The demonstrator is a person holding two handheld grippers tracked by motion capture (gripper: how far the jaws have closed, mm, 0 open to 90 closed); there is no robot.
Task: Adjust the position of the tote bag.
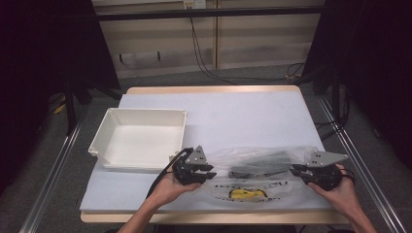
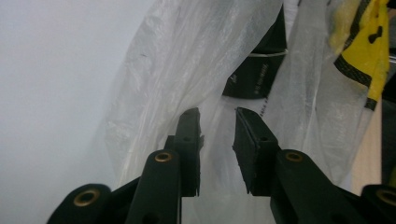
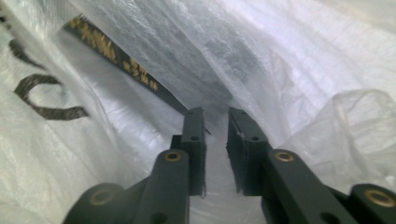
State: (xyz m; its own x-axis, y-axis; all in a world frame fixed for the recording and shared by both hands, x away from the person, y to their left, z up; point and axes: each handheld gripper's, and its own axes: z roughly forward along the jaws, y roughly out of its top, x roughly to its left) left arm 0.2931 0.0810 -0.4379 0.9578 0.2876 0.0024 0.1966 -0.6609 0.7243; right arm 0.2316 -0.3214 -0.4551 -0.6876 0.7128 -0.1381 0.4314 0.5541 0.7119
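Observation:
A clear plastic bag [image 1: 272, 182] with a yellow and black print [image 1: 241, 194] lies near the table's front edge, with dark items [image 1: 262, 158] inside it. My left gripper [image 1: 210, 171] is at the bag's left end and my right gripper [image 1: 295, 170] is at its right end, the two pointing toward each other. In the left gripper view the gripper [image 2: 217, 114] is narrowly open, with a fold of the bag [image 2: 177, 60] between its jaws and a black item [image 2: 257, 70] behind. In the right gripper view the gripper [image 3: 215, 114] is narrowly open against the bag film [image 3: 303, 70], near a dark gold-lettered strip [image 3: 116, 60].
An empty white tray [image 1: 145, 112] stands at the left of the pale mat [image 1: 243, 116], just behind my left gripper. The table's wooden front edge [image 1: 204, 217] runs close under both hands. Metal rails flank the table.

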